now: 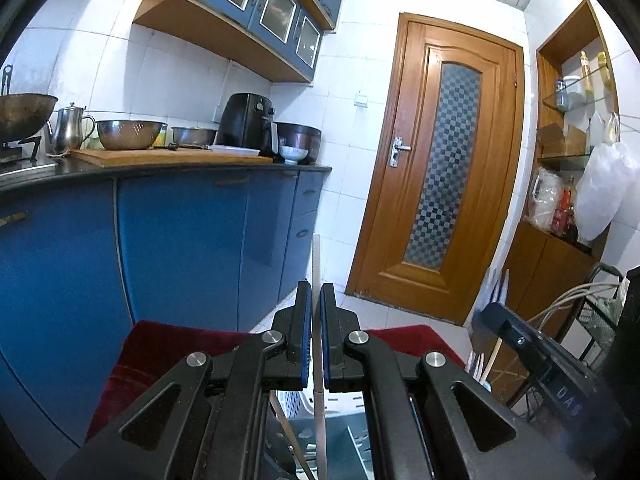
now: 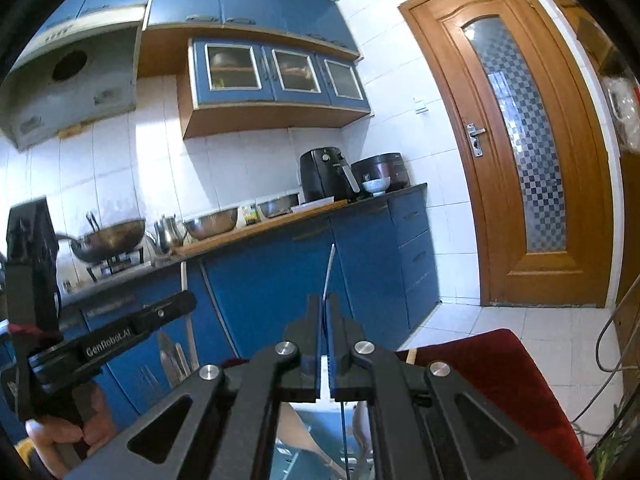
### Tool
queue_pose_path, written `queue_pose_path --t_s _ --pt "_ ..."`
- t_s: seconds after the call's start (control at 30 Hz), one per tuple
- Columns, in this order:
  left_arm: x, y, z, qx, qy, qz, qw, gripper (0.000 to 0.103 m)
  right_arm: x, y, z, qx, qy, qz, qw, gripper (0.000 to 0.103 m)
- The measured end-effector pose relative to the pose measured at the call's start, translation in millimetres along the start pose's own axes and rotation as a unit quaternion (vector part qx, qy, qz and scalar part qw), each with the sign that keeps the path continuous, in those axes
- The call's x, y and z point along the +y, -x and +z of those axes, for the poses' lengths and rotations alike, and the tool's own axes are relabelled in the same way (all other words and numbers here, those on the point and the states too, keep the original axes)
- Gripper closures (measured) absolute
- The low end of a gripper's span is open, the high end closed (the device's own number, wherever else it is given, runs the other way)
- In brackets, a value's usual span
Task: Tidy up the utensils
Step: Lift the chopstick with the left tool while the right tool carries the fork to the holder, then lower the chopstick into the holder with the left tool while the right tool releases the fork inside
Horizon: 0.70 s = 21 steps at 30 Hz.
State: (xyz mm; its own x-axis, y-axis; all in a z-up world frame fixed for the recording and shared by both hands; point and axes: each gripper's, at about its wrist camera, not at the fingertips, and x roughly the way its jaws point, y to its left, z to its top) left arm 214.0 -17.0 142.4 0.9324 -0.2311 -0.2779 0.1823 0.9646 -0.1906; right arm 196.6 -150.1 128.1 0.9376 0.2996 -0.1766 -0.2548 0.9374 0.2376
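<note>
My left gripper (image 1: pixel 316 292) is shut on a thin pale flat utensil handle (image 1: pixel 316 256) that sticks up past its fingertips and runs down between the blue pads. My right gripper (image 2: pixel 323 300) is shut on a thin metal utensil handle (image 2: pixel 329 264) that rises above its fingertips, slightly bent. Both are held in the air above a red cloth (image 1: pixel 160 344). Below the left gripper shows a white perforated basket (image 1: pixel 296 404). More utensils (image 2: pixel 172 354) stand upright at lower left in the right wrist view. The left gripper body (image 2: pixel 120 340) shows there too.
Blue lower cabinets (image 1: pixel 180 240) with a dark counter carry bowls, a steel pot, a wok and a black air fryer (image 1: pixel 248 122). A wooden door (image 1: pixel 436 168) is at the right. A shelf unit with bags, cables and a wire rack (image 1: pixel 600 320) stands far right.
</note>
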Motion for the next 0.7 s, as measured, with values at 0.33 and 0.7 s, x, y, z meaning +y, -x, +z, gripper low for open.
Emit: queue_pose_path --t_s 0.33,0.7 --pt "-1.0 -1.8 -22.8 0.02 -0.008 -0.004 0.9998 0.101 -1.0 -0.6 -14.4 0.028 0.0 0.003 1.0 0.1" --pt "-14.2 4.3 -27.2 0.04 -0.026 -0.001 0.9989 0.091 -1.1 2.6 -17.6 0.046 -0.019 0.021 0.999 0.086"
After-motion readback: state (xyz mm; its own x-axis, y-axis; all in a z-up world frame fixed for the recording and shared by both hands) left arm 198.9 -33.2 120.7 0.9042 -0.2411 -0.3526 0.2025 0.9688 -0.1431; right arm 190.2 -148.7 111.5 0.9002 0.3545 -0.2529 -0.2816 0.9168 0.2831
